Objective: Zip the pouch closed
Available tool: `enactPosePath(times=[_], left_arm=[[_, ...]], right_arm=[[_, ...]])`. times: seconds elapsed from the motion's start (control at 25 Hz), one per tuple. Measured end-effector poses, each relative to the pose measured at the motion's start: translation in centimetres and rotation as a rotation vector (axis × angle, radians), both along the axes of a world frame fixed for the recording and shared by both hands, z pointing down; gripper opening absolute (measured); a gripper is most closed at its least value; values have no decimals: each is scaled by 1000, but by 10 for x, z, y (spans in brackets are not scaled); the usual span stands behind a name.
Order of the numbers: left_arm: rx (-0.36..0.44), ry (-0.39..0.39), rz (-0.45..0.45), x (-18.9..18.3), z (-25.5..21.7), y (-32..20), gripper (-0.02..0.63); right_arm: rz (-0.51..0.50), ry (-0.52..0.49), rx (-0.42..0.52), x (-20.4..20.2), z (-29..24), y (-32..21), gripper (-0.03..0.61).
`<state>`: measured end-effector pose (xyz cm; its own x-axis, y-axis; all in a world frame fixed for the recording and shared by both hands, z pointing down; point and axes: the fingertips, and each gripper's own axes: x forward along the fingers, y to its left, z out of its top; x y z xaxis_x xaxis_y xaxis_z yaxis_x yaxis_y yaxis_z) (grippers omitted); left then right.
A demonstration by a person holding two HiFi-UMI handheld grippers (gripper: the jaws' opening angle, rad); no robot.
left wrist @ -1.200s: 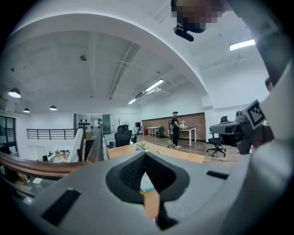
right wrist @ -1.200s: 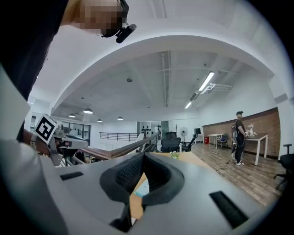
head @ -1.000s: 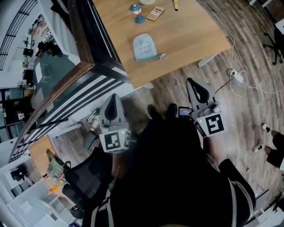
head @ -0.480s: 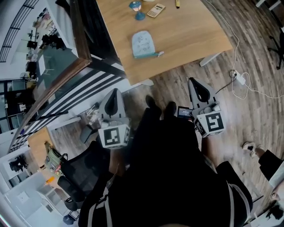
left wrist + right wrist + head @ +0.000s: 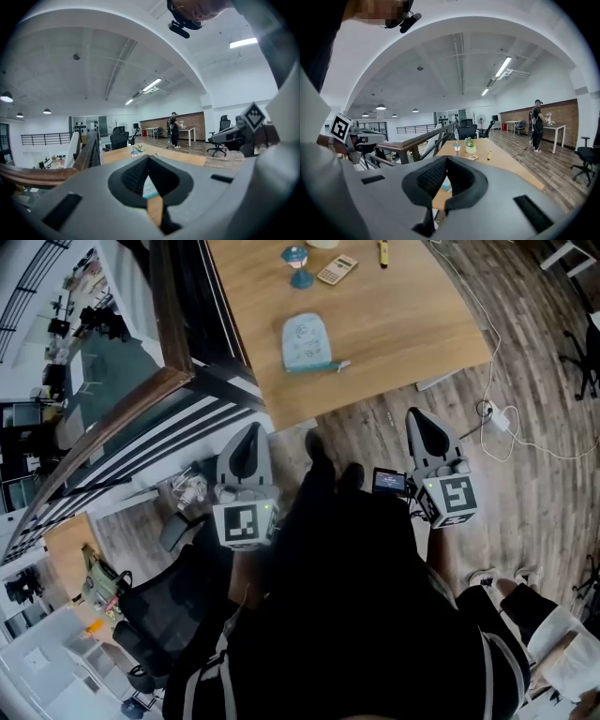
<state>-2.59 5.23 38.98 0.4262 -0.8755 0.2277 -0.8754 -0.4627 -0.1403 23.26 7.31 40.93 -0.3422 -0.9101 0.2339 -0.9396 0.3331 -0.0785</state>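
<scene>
left gripper [image 5: 249, 434] and right gripper [image 5: 421, 420] have both edged toward the table [image 5: 403, 315] since a second ago. their jaws sit pressed together and empty, likely because the pouch [image 5: 306, 341] lies well ahead near the table's front edge, not yet reachable.

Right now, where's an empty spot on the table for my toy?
The biggest bare patch is the right half of the table, between the pouch and the right edge, nearer than the calculator and yellow pen. A narrow strip lies along the near edge by the pouch. The far end is crowded: the blue ornament sits there.
</scene>
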Motion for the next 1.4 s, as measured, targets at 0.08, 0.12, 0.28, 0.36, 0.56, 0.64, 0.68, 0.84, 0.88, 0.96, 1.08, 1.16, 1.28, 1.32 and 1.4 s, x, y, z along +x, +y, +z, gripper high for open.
enactPosePath(times=[0.08, 0.12, 0.28, 0.36, 0.56, 0.64, 0.68, 0.84, 0.88, 0.96, 1.08, 1.16, 1.28, 1.32, 1.4], left_arm=[[-27, -4, 22, -4, 12, -12, -2], [-34, -6, 32, -6, 14, -18, -2], [-34, 8, 48, -16, 18, -45, -2], [-46, 10, 55, -22, 23, -59, -2], [-86, 23, 64, -34, 37, -88, -2], [-117, 23, 49, -42, 48, -101, -2], [-127, 17, 46, -45, 52, -107, -2], [-139, 23, 82, -48, 57, -132, -2], [-146, 32, 89, -50, 60, -139, -2], [-151, 38, 103, -53, 64, -152, -2], [-140, 40, 128, -53, 64, -174, -2], [-145, 42, 129, -50, 66, -183, -2], [-156, 45, 115, -42, 70, -194, -2], [-154, 46, 107, -39, 70, -198, -2], [-151, 60, 82, -33, 68, -206, -2]], right_arm=[[7, 15, -9, -4, 2, -14, 15], [7, 20, -12, -8, 3, -21, 15], [-2, 22, -14, -25, 1, -48, 15], [-4, 30, -27, -33, 5, -61, 15], [-24, 67, -49, -52, 9, -94, 15], [-26, 78, -57, -59, 11, -108, 15], [-27, 83, -60, -62, 11, -115, 15], [-22, 99, -81, -75, 16, -140, 15], [-20, 106, -89, -77, 19, -145, 15], [-14, 123, -102, -81, 25, -153, 15], [10, 125, -115, -80, 31, -166, 15], [12, 118, -123, -77, 34, -174, 15], [3, 95, -126, -73, 40, -186, 15], [0, 82, -131, -70, 43, -190, 15], [-5, 60, -146, -64, 51, -196, 15]])
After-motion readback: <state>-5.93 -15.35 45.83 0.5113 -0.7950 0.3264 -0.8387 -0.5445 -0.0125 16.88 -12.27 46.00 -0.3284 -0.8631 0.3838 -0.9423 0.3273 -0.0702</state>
